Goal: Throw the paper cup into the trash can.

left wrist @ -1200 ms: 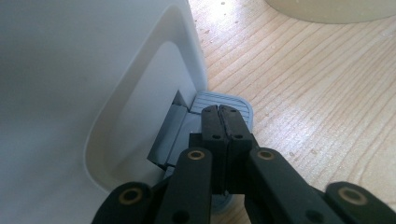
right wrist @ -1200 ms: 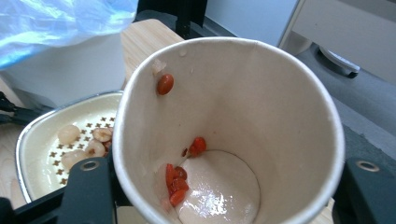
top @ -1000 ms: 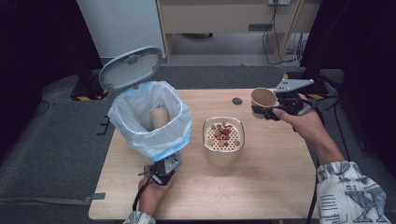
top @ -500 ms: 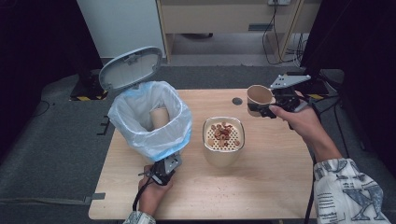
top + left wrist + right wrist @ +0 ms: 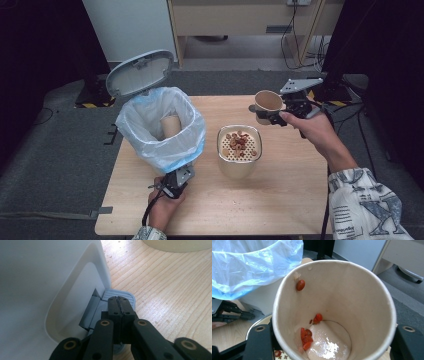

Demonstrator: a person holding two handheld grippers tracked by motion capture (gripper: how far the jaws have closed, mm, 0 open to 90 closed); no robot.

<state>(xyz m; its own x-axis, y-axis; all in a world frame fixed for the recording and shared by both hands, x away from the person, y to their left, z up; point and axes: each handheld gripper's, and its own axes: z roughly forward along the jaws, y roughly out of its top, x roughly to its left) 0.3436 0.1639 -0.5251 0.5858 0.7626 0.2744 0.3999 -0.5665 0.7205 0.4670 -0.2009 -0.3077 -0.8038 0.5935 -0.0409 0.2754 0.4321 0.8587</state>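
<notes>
My right gripper is shut on a tan paper cup, held in the air beyond the right side of a cream strainer bowl that holds red berries. In the right gripper view the cup is tilted toward the camera, with a few red berries and pale residue stuck inside. My left gripper is shut, and its tips rest on the grey foot pedal of a white bin. The bin lid stands up.
The bin is lined with a blue-white plastic bag, and another paper cup lies inside. A small dark disc sits on the wooden table near the held cup. Cabinets and cables stand behind the table.
The right gripper has carried the cup a little to the left and upward, closer to above the bowl. The left gripper has stayed on the pedal.
</notes>
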